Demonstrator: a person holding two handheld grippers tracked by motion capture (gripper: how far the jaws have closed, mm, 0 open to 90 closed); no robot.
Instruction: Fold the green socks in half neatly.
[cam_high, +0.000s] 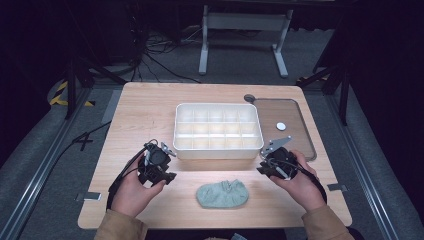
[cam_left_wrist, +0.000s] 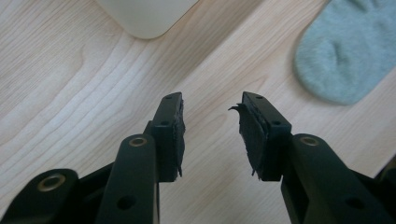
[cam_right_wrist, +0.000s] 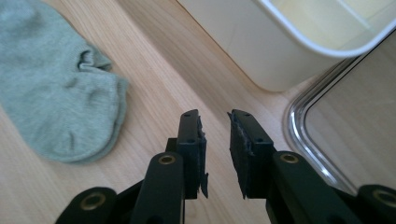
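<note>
Sock (cam_high: 222, 194) lies flat near table edge; left gripper (cam_left_wrist: 212, 123) and right gripper (cam_right_wrist: 215, 135) gape empty. Risk: pinching one layer, sock unfolding.

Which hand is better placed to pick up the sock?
Probably the left tool: it sits open, slightly nearer the sock, its tip pointing that way. The right tool is open too.

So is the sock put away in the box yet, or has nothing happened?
Nothing looks done yet. The green sock lies loose on the table, and the white divided box looks empty. The left gripper and right gripper are both open, holding nothing. If the sock belongs in the box, picking it up and putting it in are both left.
</note>
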